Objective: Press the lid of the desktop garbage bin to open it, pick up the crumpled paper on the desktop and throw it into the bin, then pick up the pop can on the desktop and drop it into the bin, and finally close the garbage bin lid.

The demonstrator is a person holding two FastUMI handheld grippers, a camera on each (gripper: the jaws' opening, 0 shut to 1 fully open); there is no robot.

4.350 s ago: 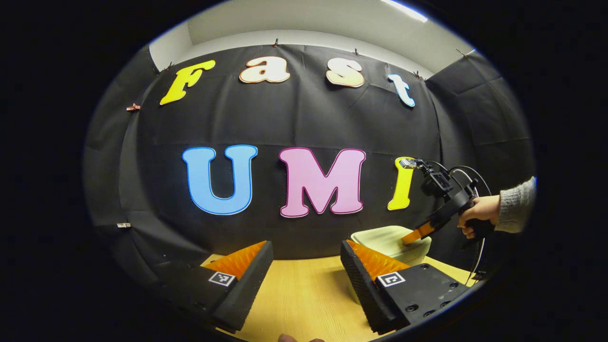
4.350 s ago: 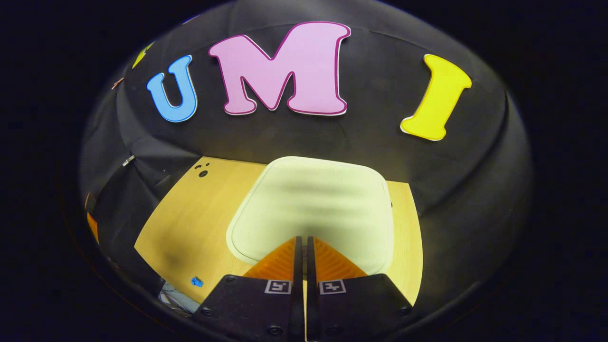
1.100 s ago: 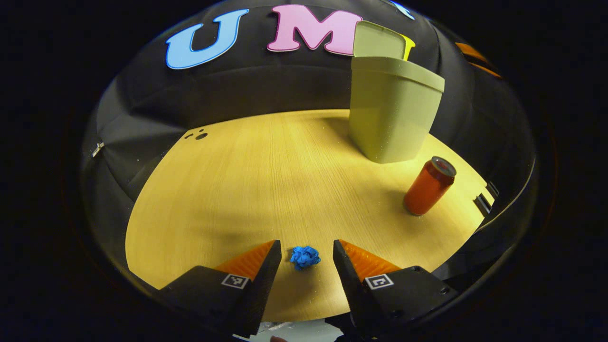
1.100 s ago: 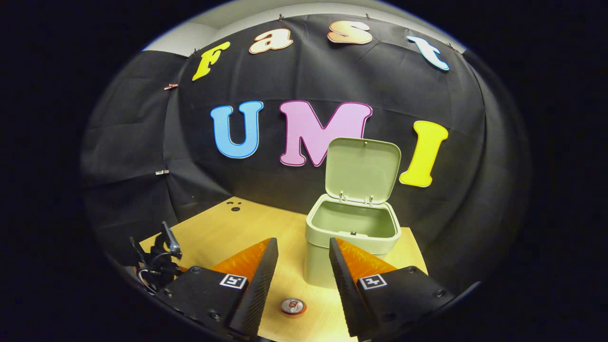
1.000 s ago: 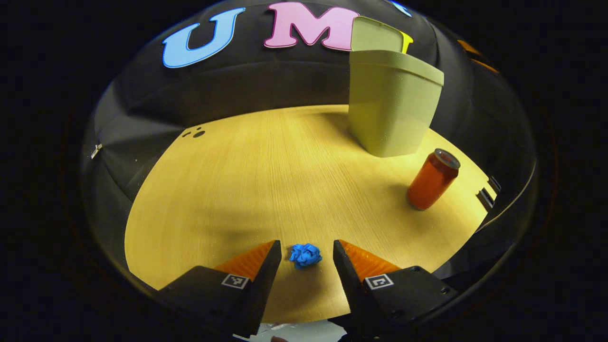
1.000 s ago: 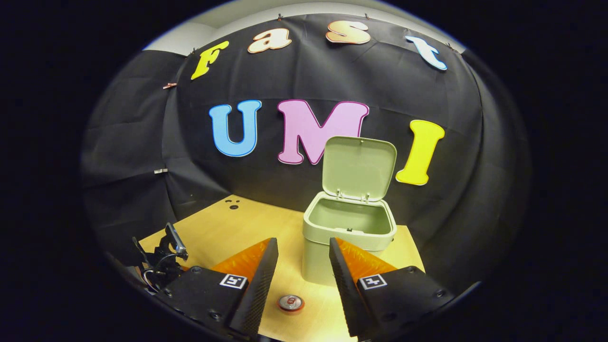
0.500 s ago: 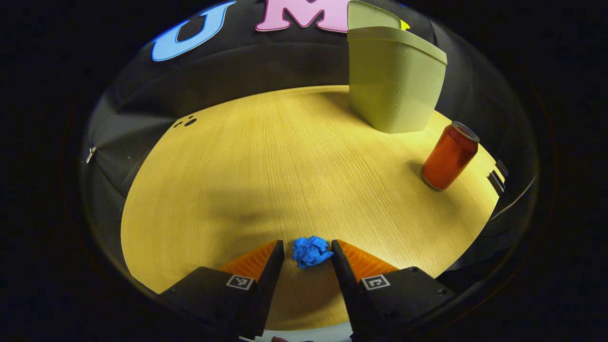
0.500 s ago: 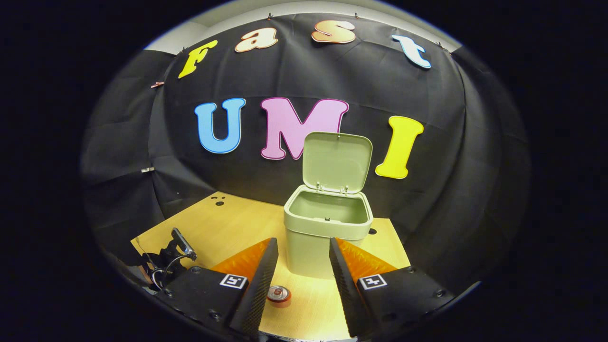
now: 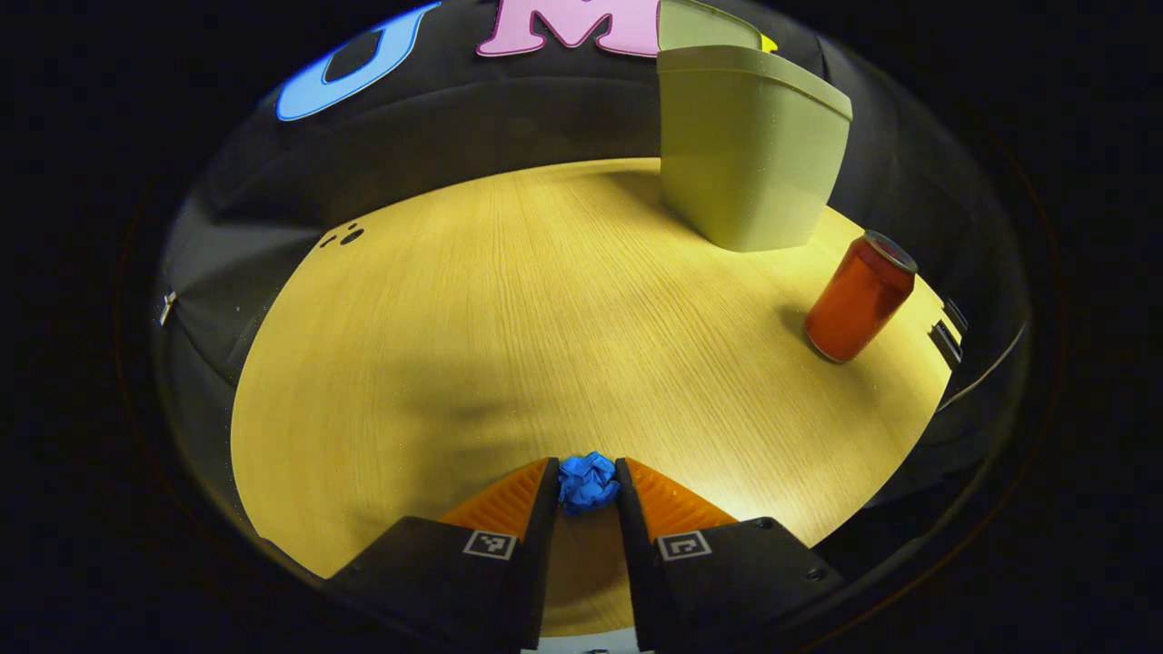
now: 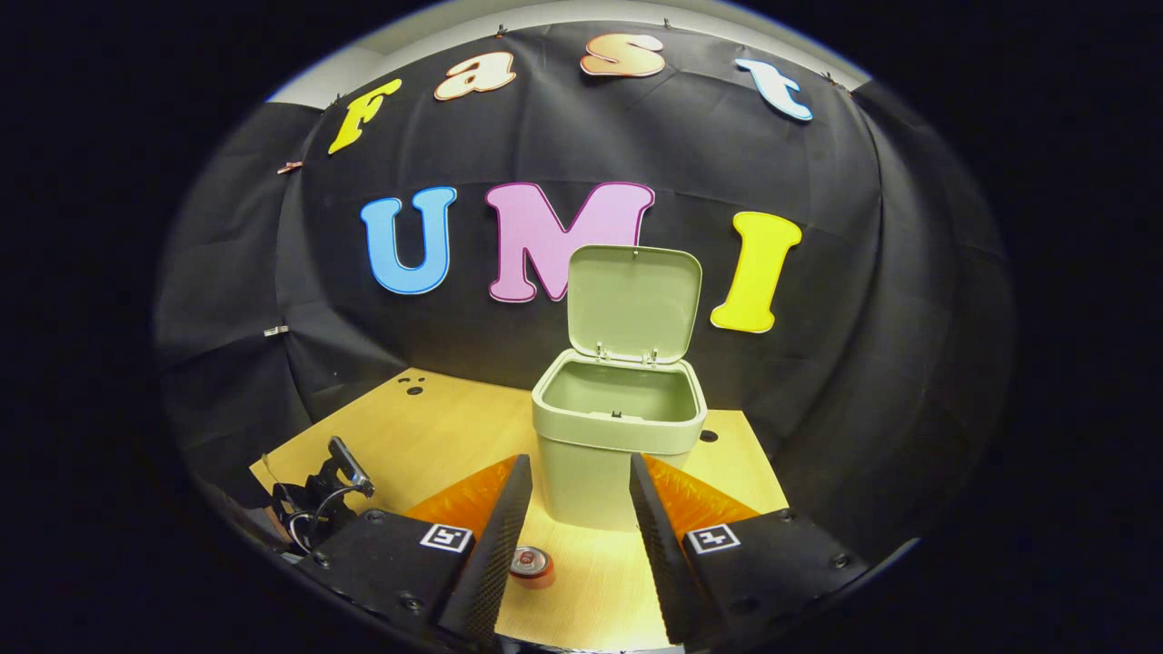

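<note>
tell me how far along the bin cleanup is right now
Done: the bin stands with its lid up. In hand: the left gripper is shut on the blue crumpled paper, low over the table. Left: dropping the paper in, then the pop can, upright on the table, then closing the lid. The right gripper is open.

My left hand-held gripper [image 9: 587, 480] is angled down low, its two fingers drawn in close until both press on the crumpled paper [image 9: 587, 481] between their tips. My right hand-held gripper [image 10: 570, 486] is held level and higher, fingers spread wide apart, gripping nothing.
</note>
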